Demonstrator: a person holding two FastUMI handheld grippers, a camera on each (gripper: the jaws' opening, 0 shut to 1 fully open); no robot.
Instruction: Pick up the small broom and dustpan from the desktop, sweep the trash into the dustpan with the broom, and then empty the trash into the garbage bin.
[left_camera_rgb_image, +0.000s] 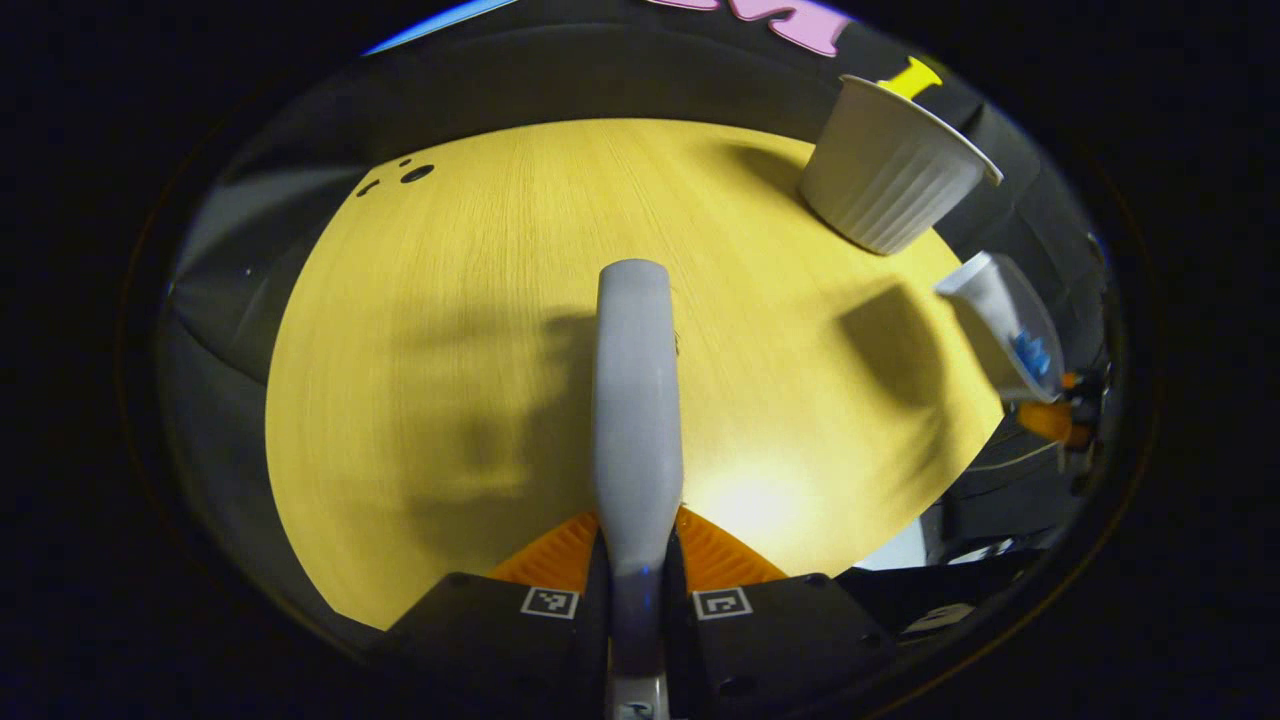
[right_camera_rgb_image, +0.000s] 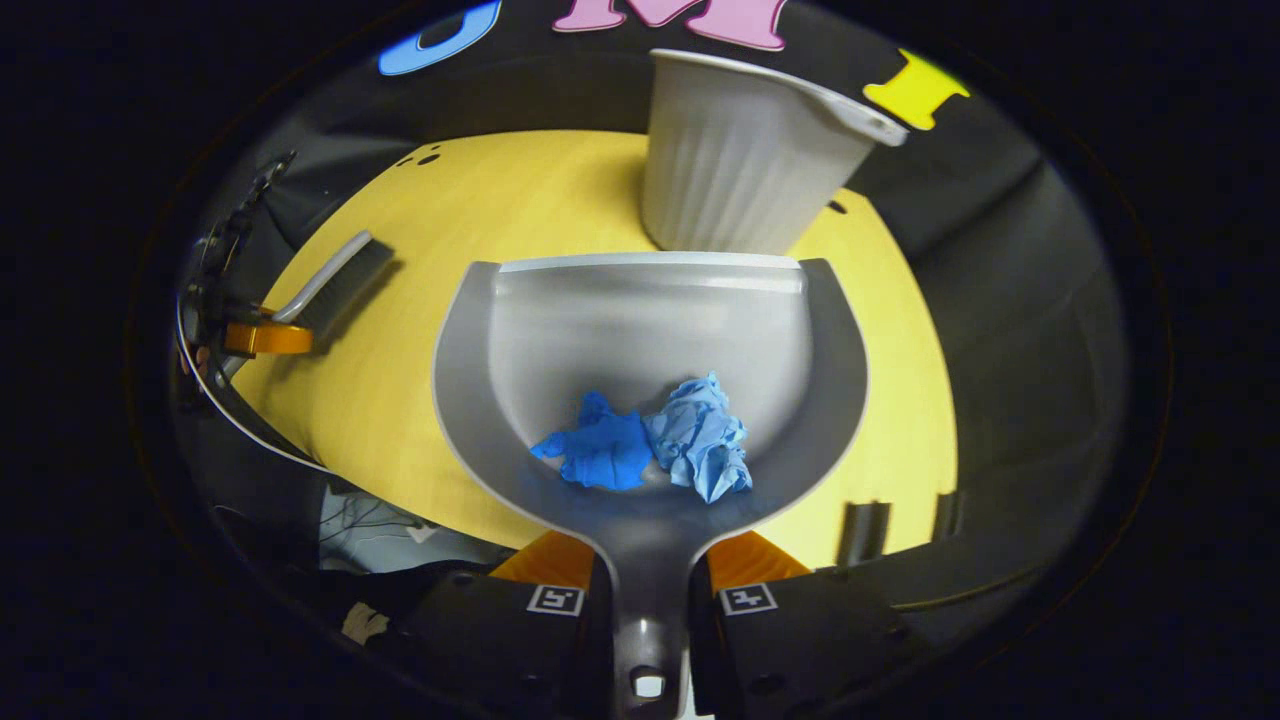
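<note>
Broom (left_camera_rgb_image: 636, 400) comes first on the left, its grey handle clamped between the left gripper (left_camera_rgb_image: 636, 560) fingers and its long axis running straight away over the yellow desk (left_camera_rgb_image: 450, 350), held aside, probably since the sweeping looks done. Dustpan (right_camera_rgb_image: 640, 330) sits to the right, its handle pinched in the right gripper (right_camera_rgb_image: 645, 585), mouth pointing toward the white bin (right_camera_rgb_image: 745, 150) just beyond its lip, kept fairly level, I judge, so the blue trash (right_camera_rgb_image: 650, 445) stays in.
</note>
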